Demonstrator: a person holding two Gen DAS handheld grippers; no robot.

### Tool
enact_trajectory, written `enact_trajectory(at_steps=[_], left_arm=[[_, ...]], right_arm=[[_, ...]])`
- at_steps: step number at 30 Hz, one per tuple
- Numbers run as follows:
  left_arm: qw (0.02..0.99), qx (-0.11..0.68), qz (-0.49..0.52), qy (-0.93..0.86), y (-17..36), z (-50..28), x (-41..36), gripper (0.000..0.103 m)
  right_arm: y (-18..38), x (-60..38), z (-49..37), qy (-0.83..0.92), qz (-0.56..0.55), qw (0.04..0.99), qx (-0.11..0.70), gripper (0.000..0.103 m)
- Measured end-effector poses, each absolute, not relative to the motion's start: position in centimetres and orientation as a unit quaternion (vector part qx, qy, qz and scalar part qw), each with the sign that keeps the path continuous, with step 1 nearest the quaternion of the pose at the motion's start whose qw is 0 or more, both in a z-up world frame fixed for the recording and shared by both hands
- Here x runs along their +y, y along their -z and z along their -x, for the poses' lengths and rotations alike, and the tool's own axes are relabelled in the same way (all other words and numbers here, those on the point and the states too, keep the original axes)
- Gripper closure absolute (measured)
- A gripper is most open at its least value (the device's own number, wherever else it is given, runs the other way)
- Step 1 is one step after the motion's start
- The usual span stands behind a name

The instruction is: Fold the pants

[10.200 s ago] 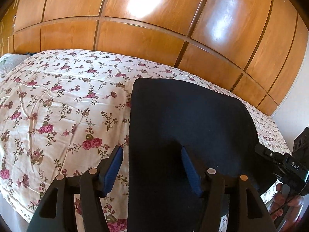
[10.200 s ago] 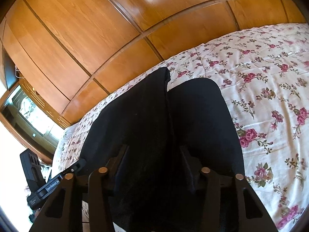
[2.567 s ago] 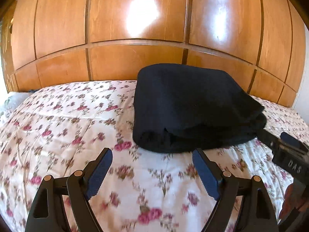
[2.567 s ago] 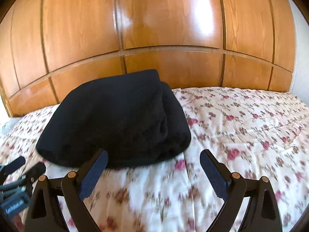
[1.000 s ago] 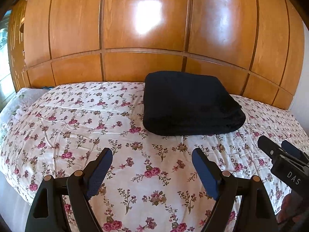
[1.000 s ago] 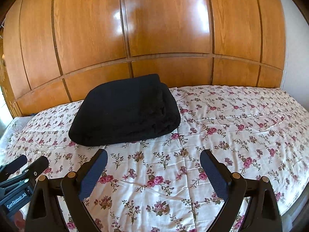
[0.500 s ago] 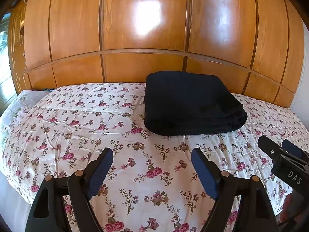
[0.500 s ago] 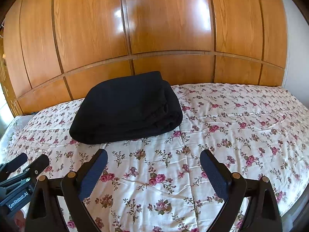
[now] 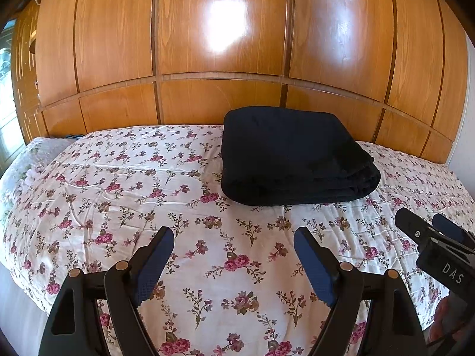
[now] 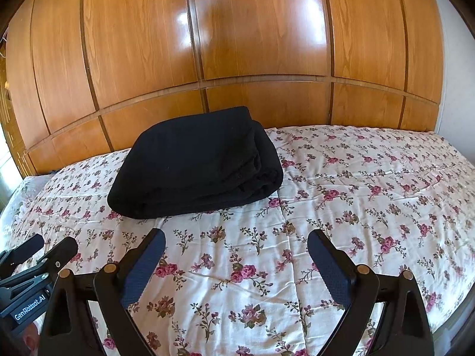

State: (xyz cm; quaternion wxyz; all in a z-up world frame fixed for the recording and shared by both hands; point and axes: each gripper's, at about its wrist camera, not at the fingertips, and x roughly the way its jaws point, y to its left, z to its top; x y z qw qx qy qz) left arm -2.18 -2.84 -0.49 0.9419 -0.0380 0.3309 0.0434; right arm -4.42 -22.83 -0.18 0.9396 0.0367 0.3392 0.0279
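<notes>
The black pants (image 9: 292, 154) lie folded in a thick rectangular stack on the floral bedspread (image 9: 133, 195), near the wooden headboard. They also show in the right wrist view (image 10: 196, 163). My left gripper (image 9: 234, 237) is open and empty, held back from the pants above the bed's near part. My right gripper (image 10: 236, 237) is open and empty, also well short of the pants. Each gripper shows at the edge of the other's view: the right one (image 9: 430, 228), the left one (image 10: 41, 246).
A glossy wooden panelled headboard wall (image 9: 225, 59) stands right behind the pants. A pale pillow or sheet (image 9: 17, 163) lies at the bed's far left. A white wall (image 10: 457, 74) borders the right side. The bed's near edge drops off at the lower left (image 9: 20, 305).
Both grippers have pulled back from the folded pants over the last seconds and now hold almost still, open. The pants lie unmoved.
</notes>
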Motion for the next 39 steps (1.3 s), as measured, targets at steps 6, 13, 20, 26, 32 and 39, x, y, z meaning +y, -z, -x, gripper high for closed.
enact_trajectory(at_steps=[6,13,20,26,32,39], left_arm=[[0.941,0.332,0.039,-0.043,0.6,2.2,-2.8,0.018],[0.94,0.337,0.038,-0.043,0.8,2.1,-2.8,0.018],[0.938,0.343,0.04,-0.043,1.0,1.8,-2.7,0.018],[0.937,0.345,0.04,-0.041,1.2,1.8,-2.7,0.018],[0.935,0.35,0.039,-0.041,1.4,1.7,-2.7,0.018],[0.932,0.359,0.039,-0.039,1.9,1.5,-2.6,0.018]], right_arm=[[0.3,-22.8,4.4,-0.027,-0.038,0.938,0.344,0.006],[0.6,-22.6,4.3,-0.029,-0.036,0.936,0.35,0.006],[0.7,-22.7,4.2,-0.029,-0.038,0.934,0.353,0.006],[0.9,-22.6,4.1,-0.029,-0.039,0.933,0.356,0.006],[1.1,-22.6,4.0,-0.029,-0.04,0.932,0.36,0.006],[1.4,-22.8,3.9,-0.027,-0.042,0.93,0.364,0.006]])
